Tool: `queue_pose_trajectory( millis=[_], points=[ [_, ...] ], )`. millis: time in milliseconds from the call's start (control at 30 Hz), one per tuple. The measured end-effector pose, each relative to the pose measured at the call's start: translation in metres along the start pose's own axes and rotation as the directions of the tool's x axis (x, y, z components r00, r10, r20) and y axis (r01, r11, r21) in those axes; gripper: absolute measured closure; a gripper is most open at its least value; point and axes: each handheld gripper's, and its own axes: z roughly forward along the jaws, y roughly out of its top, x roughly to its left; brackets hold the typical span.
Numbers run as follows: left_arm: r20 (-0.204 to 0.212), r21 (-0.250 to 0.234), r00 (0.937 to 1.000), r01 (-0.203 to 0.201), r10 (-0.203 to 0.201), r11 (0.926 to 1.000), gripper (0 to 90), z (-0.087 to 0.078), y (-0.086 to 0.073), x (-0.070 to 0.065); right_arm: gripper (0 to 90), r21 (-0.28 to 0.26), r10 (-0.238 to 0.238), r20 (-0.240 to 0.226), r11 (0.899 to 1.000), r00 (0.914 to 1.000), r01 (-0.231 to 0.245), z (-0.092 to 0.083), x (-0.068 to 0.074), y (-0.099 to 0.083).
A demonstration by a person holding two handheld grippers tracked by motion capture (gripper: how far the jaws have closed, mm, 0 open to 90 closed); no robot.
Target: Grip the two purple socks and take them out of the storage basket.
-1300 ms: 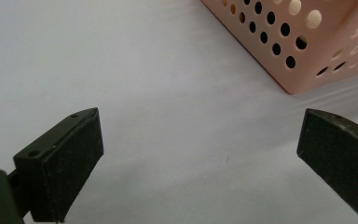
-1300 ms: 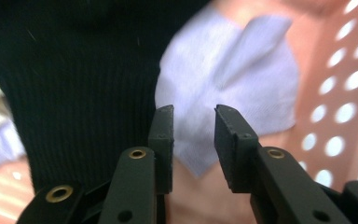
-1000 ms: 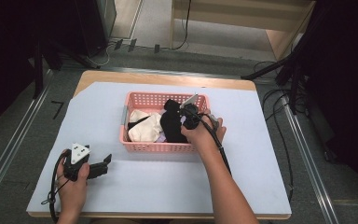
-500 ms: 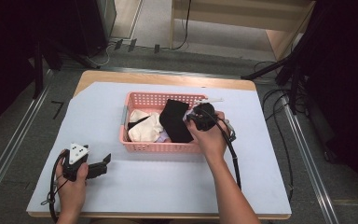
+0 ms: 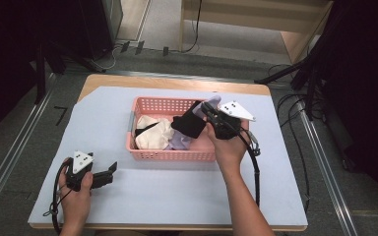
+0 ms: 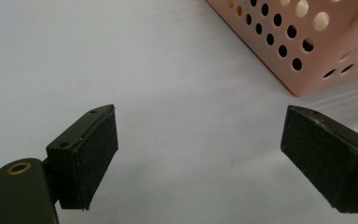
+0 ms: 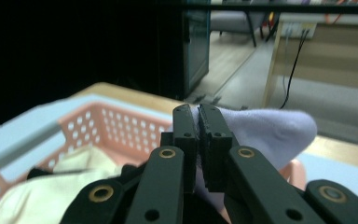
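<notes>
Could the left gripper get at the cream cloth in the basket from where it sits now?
Probably yes. The left gripper sits open on the table, nothing between it and the pink basket. The cream cloth lies uncovered at the basket's left end; the right gripper holds a sock farther right.

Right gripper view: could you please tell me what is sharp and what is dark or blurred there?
In the right gripper view, the jaws shut on the pale sock are fairly sharp, the pink basket soft, and the upper left nearly black; the room behind is brighter and blurred.

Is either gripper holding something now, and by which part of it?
The right gripper pinches a pale lavender sock in its shut jaws, near the toe end. The left gripper is open, holding nothing.
</notes>
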Motion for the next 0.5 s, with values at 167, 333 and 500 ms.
queue_pose_trajectory(
  millis=[167, 333, 500],
  points=[
    [0.001, 0.0, 1.0, 0.002, -0.002, 1.0, 12.0, 0.0, 0.0, 0.0, 86.8, -0.081, 0.019, 0.014, 0.997, 0.9997, -0.018, -0.01, -0.006, 0.008],
    [0.001, -0.001, 1.0, 0.001, -0.001, 1.0, 12.0, 0.0, 0.0, 0.0, 86.8, -0.123, 0.022, 0.051, 0.992, 0.9984, -0.016, -0.019, -0.016, 0.013],
    [-0.001, -0.003, 1.0, 0.007, -0.007, 1.0, 12.0, 0.0, 0.0, 0.0, 86.8, -0.171, 0.021, 0.099, 0.985, 0.9949, -0.004, -0.032, -0.027, 0.02]
  ],
)
